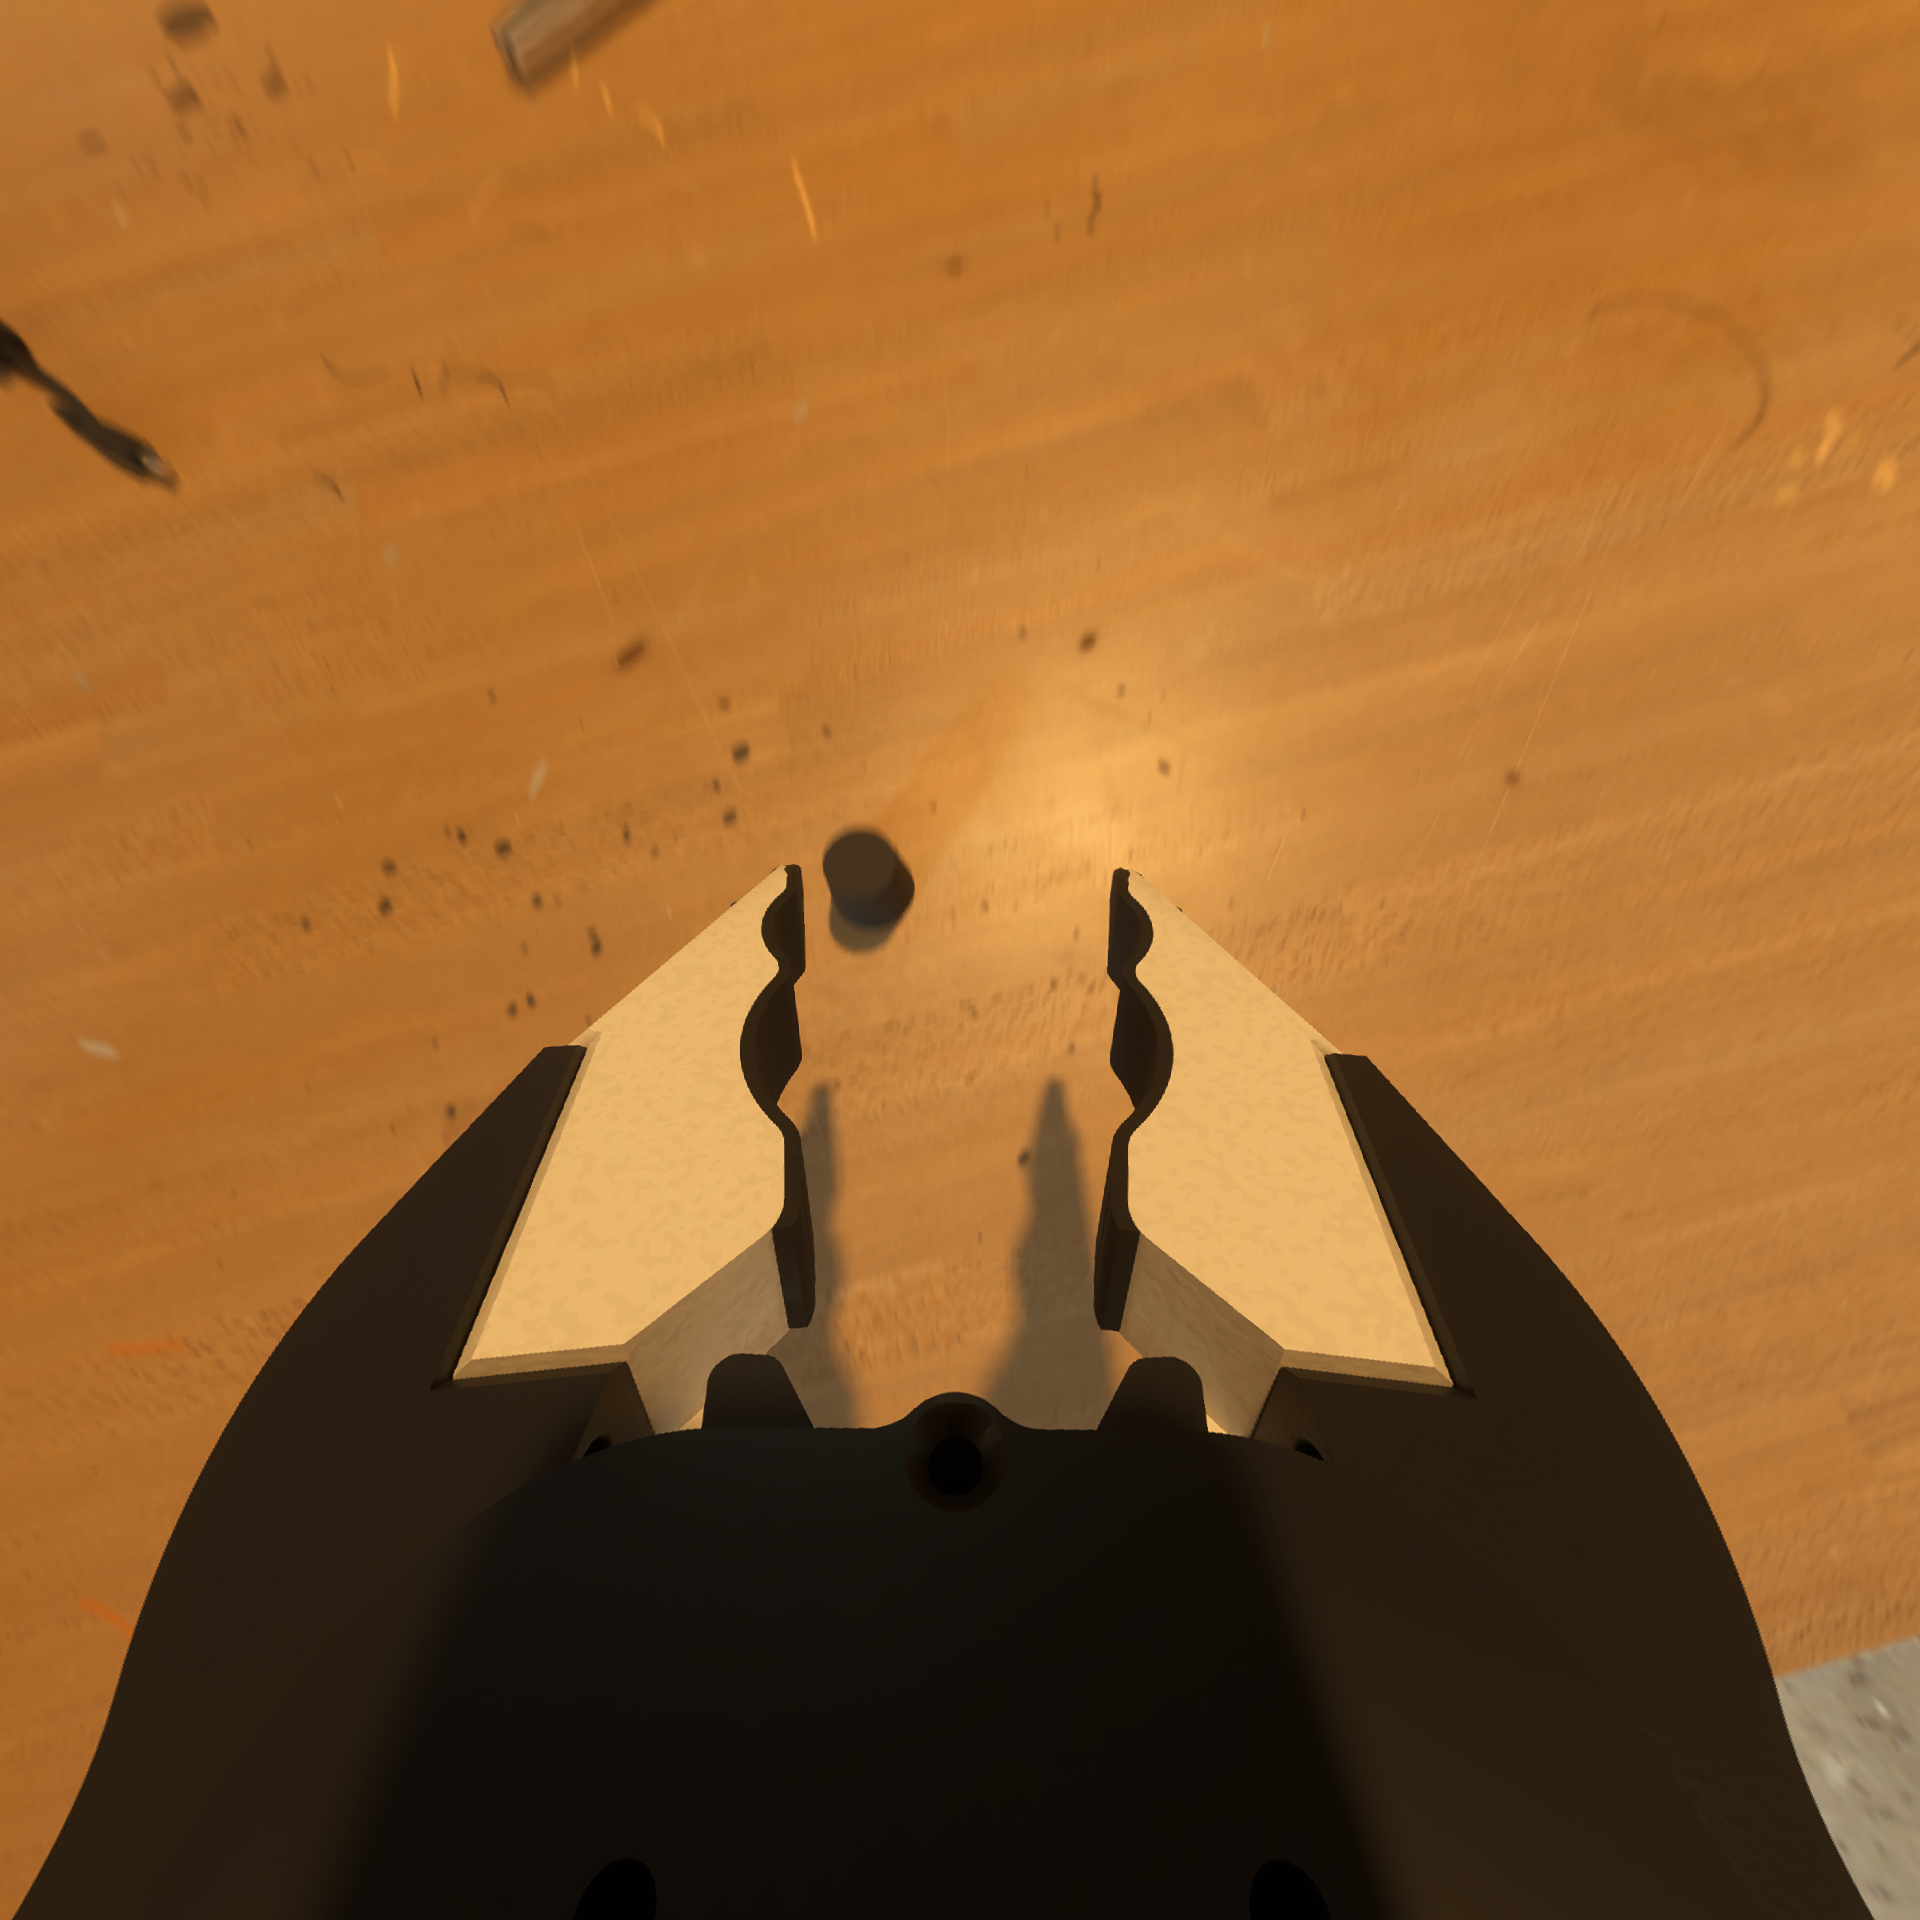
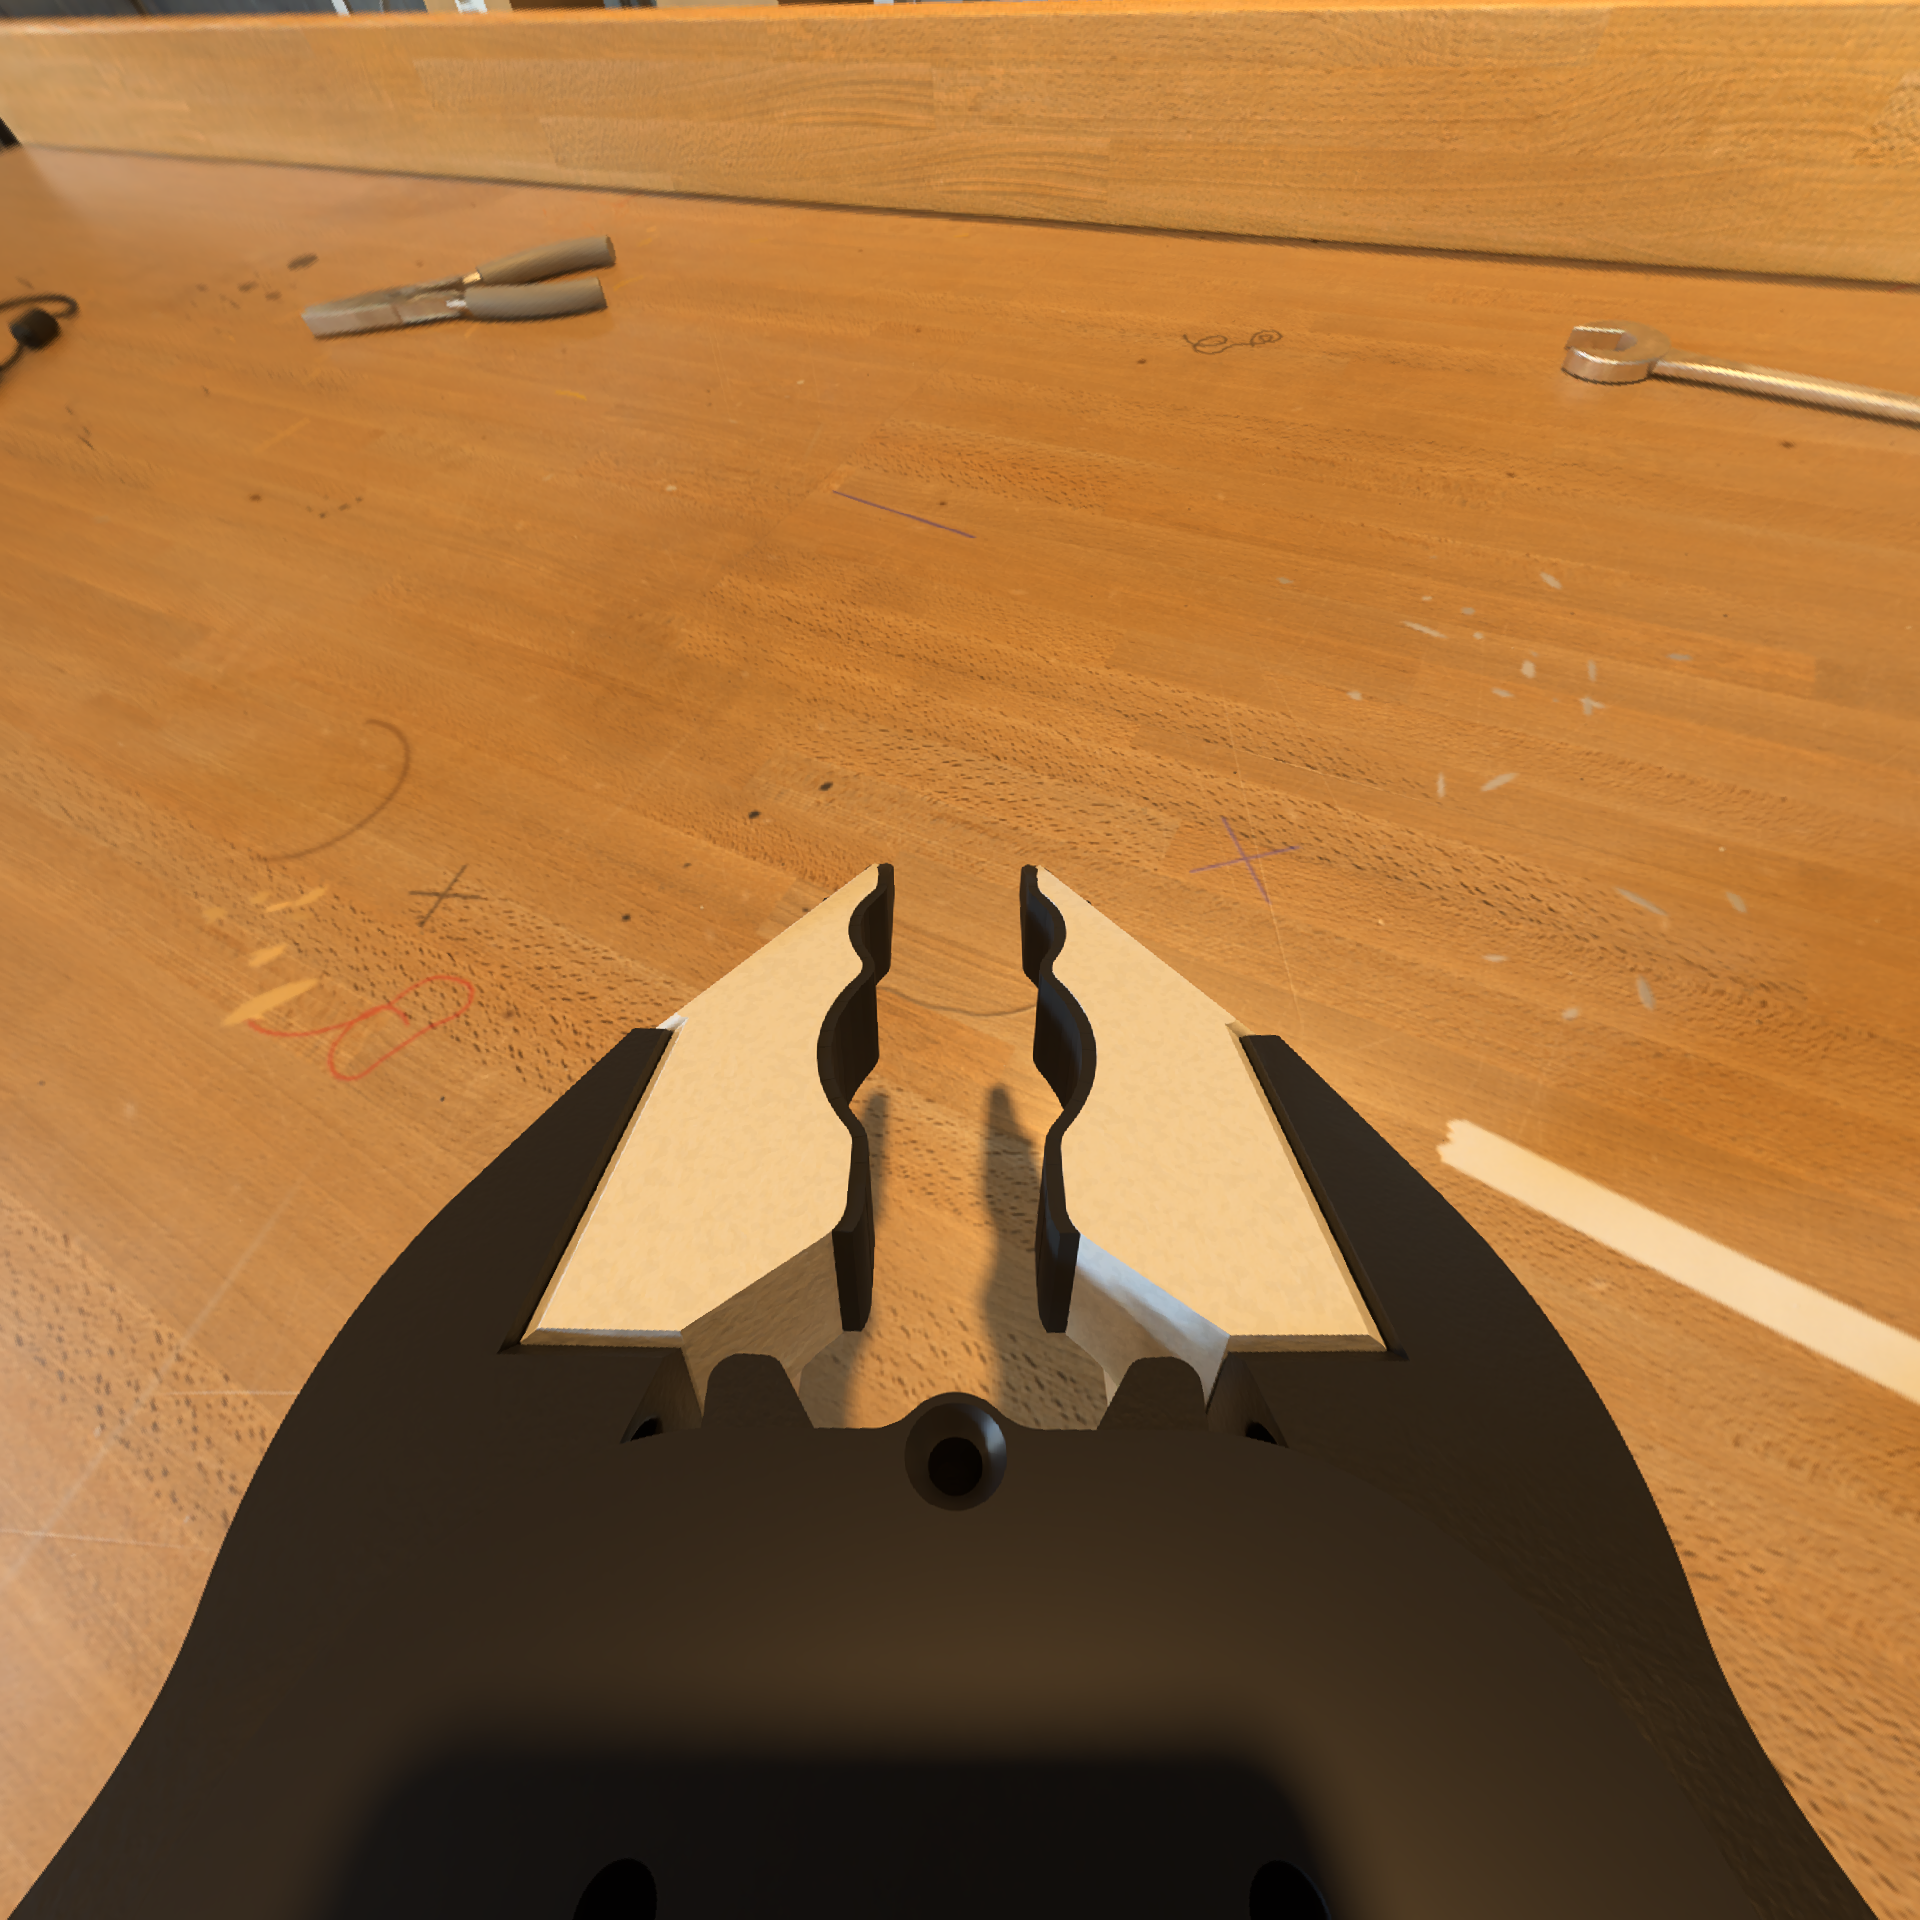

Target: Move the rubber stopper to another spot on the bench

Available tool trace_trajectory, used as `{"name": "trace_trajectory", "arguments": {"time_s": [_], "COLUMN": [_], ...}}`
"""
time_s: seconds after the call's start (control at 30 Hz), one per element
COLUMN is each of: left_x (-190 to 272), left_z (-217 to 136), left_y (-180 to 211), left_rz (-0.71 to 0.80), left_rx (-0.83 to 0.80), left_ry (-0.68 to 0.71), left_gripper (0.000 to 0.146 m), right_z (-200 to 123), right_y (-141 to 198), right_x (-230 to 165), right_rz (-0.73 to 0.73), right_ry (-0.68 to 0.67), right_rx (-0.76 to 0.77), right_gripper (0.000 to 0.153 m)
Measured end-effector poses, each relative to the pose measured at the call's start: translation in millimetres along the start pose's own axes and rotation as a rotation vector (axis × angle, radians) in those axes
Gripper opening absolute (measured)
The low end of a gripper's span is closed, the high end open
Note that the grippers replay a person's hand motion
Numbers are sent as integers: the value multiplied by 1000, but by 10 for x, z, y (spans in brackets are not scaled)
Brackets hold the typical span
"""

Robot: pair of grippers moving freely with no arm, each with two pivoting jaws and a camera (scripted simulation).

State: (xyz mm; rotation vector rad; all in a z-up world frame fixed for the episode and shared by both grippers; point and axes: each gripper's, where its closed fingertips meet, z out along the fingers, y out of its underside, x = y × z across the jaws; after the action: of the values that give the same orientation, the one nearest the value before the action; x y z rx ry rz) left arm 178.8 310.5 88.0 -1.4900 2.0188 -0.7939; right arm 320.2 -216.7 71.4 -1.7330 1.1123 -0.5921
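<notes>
Left wrist view shows our left gripper (image 1: 956, 883) above the bench (image 1: 1351, 520), fingers spread and empty, the rubber stopper (image 1: 868, 878) just beyond the left fingertip. We should shift left to centre it before descending and pinching. The right gripper (image 2: 956, 883), fingers partly spread and empty, can hold off.

left gripper (image 1: 956, 883) open, rubber stopper (image 1: 865, 875) beyond its tips, bench (image 1: 1351, 520)

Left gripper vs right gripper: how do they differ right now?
The left gripper has its jaws spread wide; the right gripper shows a much narrower gap, though still open. The left looks steeply down at the bench, with the rubber stopper just off its left fingertip; the right looks along the bench at a shallow angle, with nothing near its tips. Both hold nothing and share dark bodies and pale fingers.
</notes>
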Motion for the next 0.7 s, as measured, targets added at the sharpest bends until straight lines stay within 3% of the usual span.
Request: {"name": "trace_trajectory", "arguments": {"time_s": [0.1, 0.3, 0.6, 0.63, 0.67, 0.7], "left_x": [-3, -140, -253, -254, -250, -248], "left_z": [66, 528, 757, 761, 759, 753], "left_y": [238, 311, 360, 359, 362, 366], "left_rz": [-17, -130, -53, -41, -37, -35], "left_rx": [-26, -5, 5, 8, 6, 4], "left_ry": [13, 27, 46, 44, 47, 52], "left_gripper": [59, 59, 59, 50, 28, 24], "right_z": [7, 3, 4, 8, 13, 18], "right_y": [10, 20, 31, 37, 44, 53], "right_x": [-27, -40, -41, -46, -51, -56], "right_rz": [-44, -56, -54, -58, -61, -65], "right_ry": [14, 16, 15, 13, 11, 10], "right_rx": [-8, -12, -15, -19, -25, -31], "right_gripper": [24, 23, 23, 23, 23, 23]}}
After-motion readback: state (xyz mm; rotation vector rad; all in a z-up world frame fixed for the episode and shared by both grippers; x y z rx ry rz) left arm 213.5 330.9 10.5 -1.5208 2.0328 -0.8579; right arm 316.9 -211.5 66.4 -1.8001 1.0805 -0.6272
